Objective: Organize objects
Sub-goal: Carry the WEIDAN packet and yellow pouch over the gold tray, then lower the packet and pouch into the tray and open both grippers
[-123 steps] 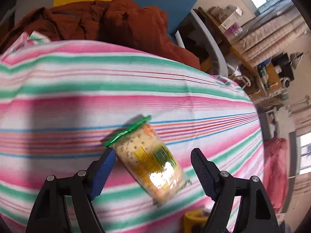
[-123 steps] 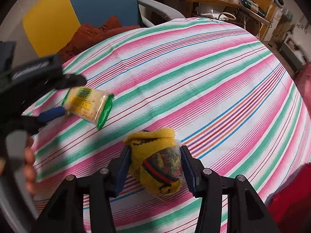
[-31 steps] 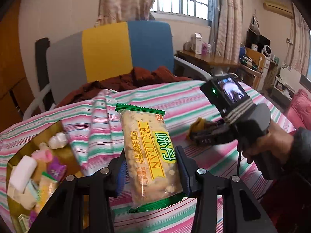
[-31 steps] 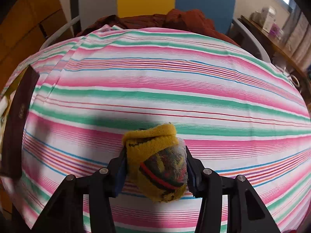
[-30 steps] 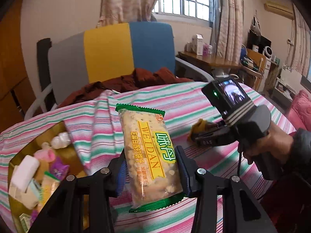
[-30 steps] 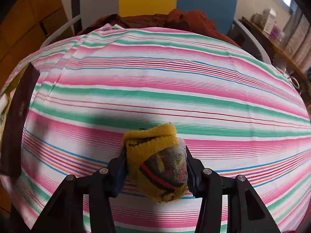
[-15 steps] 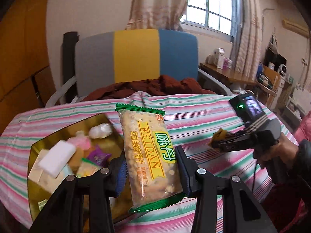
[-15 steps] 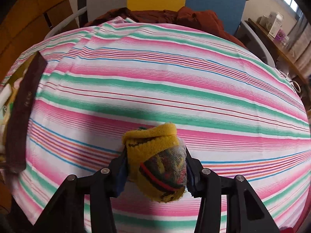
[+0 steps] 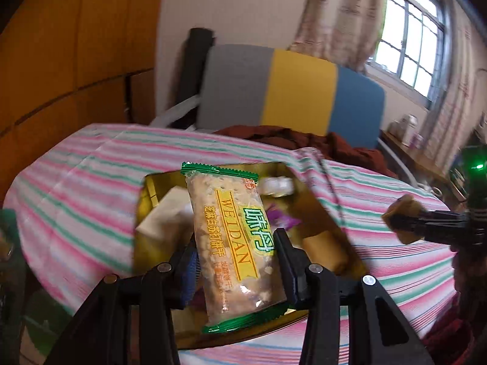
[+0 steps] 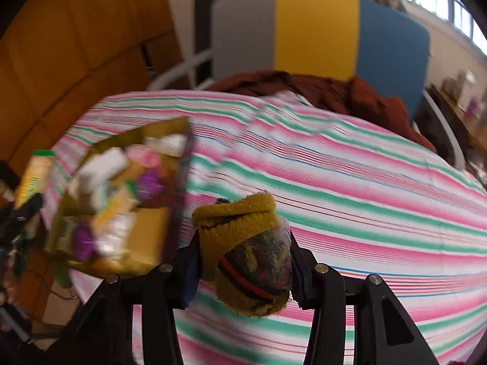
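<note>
My left gripper (image 9: 236, 252) is shut on a clear cracker packet (image 9: 231, 237) with green ends, held upright above a gold box (image 9: 307, 194) of small wrapped snacks on the striped tablecloth. My right gripper (image 10: 243, 261) is shut on a rolled yellow sock (image 10: 240, 243) with dark patterned fabric, held above the cloth. In the right wrist view the gold box (image 10: 146, 243) lies to the left, blurred, and the cracker packet (image 10: 33, 176) shows at the far left. In the left wrist view the right gripper (image 9: 404, 222) with the sock (image 9: 401, 210) hangs at the right.
The round table wears a pink, green and white striped cloth (image 10: 350, 182). Behind it stands a chair (image 9: 289, 91) with a grey, yellow and blue back and a rust-brown garment (image 10: 319, 88) draped on it. An orange wooden wall (image 9: 61, 60) is at the left.
Both views have swung left. The gold box now lies right under the left gripper's packet, and it has come into the right wrist view as that gripper rose with the sock.
</note>
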